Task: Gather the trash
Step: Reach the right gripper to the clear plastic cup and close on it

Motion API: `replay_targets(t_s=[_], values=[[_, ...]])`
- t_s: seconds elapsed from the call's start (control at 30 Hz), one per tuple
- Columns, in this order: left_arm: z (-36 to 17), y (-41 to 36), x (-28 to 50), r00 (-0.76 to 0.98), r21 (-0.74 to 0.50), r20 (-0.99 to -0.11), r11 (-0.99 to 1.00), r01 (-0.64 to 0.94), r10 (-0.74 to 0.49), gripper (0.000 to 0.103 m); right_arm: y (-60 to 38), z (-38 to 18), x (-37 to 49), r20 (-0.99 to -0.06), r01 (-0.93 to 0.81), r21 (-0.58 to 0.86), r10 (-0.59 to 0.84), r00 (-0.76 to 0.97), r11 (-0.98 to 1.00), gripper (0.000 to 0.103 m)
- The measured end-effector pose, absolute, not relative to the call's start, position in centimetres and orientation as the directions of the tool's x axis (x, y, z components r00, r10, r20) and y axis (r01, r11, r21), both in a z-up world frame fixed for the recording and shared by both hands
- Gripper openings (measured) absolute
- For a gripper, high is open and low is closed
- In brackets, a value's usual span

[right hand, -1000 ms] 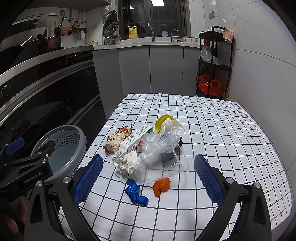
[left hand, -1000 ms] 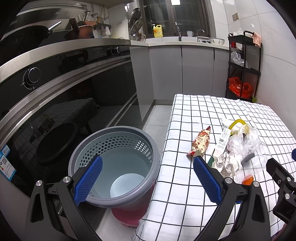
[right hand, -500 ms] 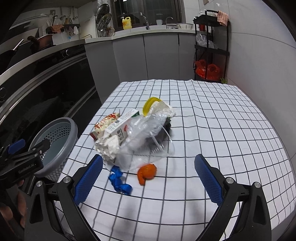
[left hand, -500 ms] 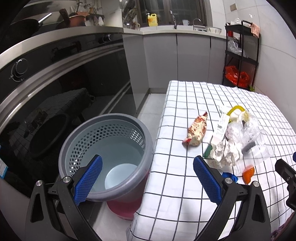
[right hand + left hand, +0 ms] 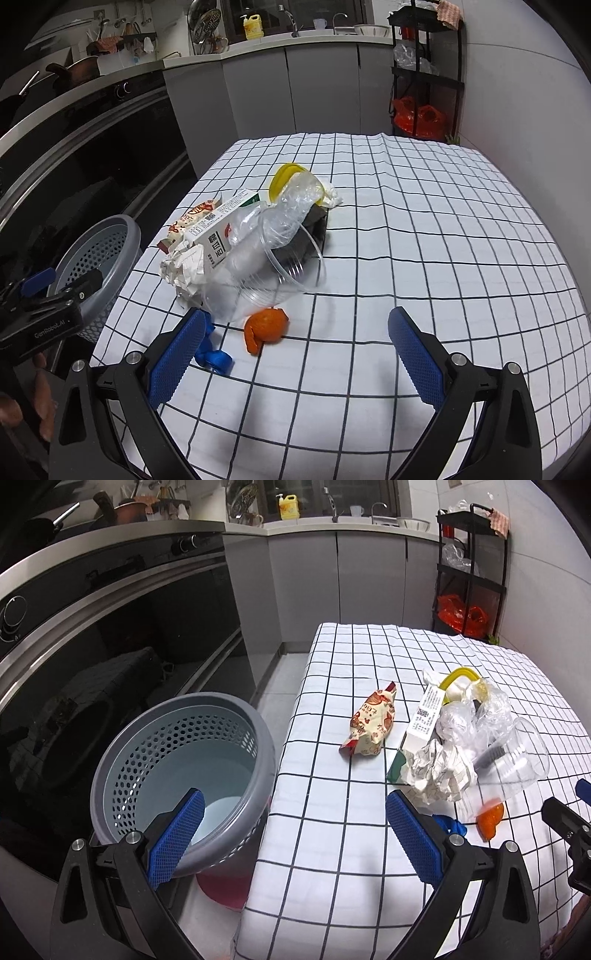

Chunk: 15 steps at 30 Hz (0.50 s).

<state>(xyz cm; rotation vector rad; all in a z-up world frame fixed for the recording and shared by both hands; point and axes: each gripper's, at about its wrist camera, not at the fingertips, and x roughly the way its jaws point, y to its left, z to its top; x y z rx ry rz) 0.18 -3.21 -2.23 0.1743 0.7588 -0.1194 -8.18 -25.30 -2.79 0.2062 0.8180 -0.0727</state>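
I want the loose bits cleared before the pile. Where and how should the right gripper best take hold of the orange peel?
Probably from straight above. The orange peel lies low and curled on the checked cloth, clear of the clear plastic cup behind it. The right gripper is open and roughly centred on it. Close the fingers across the humped middle, not the thin curled tail nearest the camera.

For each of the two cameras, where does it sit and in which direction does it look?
Left wrist: sits on the left gripper, open, facing the grey basket and table edge.
Right wrist: sits on the right gripper, open, over the checked tablecloth, facing the orange peel; a hand shows lower left.
Shared: basket, trash pile, peel.
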Motion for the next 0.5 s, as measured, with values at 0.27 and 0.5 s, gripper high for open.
replay_targets(t_s=[0.27, 0.5], values=[[-2.4, -4.2, 0.2, 0.730, 0.146, -0.683, 0.973, 0.181, -0.034, 0.097, -27.4, -2.8, -6.4, -0.739, 0.131, 0.237, 0.091, 0.668, 0.963, 0.095], [-2.9, -4.7, 0.4, 0.725, 0.155, -0.688, 0.970, 0.190, -0.032, 0.096, -28.8, -3.1, -4.6, -0.749, 0.074, 0.313, 0.198, 0.633, 0.947, 0.095]])
